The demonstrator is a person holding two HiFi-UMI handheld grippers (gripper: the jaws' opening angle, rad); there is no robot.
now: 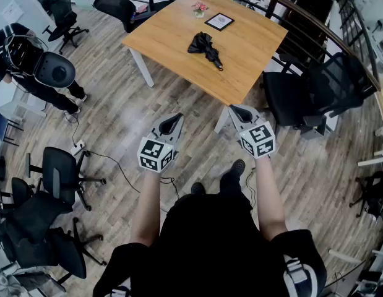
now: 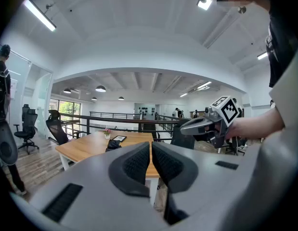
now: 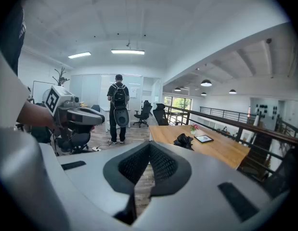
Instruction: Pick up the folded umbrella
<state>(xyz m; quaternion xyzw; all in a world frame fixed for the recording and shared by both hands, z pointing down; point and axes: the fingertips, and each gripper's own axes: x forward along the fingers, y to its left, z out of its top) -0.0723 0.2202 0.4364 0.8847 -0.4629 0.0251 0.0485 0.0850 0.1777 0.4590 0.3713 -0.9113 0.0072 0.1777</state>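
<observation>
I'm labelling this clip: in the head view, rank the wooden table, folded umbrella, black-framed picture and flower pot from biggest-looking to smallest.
1. wooden table, by far the largest.
2. folded umbrella.
3. black-framed picture, a little smaller than the umbrella.
4. flower pot, smallest.
All three sit on the table, so nearness hardly matters.

3 views, shared distant table (image 1: 172, 42)
</observation>
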